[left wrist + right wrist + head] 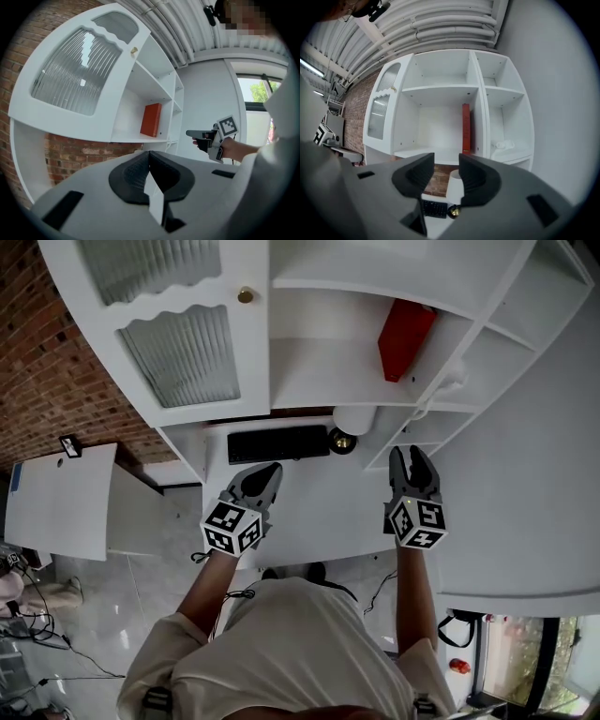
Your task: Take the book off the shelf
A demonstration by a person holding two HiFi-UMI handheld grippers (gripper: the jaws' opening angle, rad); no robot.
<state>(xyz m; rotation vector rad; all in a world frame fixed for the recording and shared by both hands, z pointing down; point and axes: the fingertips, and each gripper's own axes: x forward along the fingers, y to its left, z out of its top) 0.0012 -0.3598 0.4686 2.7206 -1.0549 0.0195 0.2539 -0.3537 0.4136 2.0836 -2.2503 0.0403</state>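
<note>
The left claw (266, 469) is closed, its dark tips meeting with nothing between them, and it is held level above the white tabletop (319, 512). The right claw (412, 455) is likewise level but stands partly open, with a clear gap between its pads, and it holds nothing. In the right gripper view that gap frames only a white cylindrical object (454, 185) and a small brass-coloured round thing (453, 212) on the tabletop. The red book (466, 129) is well ahead of the right claw and above its tips, just to the right of the line through its gap. It stands on end in the lower middle compartment of the white shelf unit (440, 89), against that compartment's right-hand divider. It is not touched by either claw. From the left claw the book lies ahead and off to the right, past the cabinet door (75, 70) with ribbed glass and a brass knob (133, 49), which hangs ahead of that claw and above it. A black keyboard (278, 442) lies on the tabletop just beyond the left claw's tips. A brick wall (37, 352) runs on the far side of the left claw, beside the cabinet.
</note>
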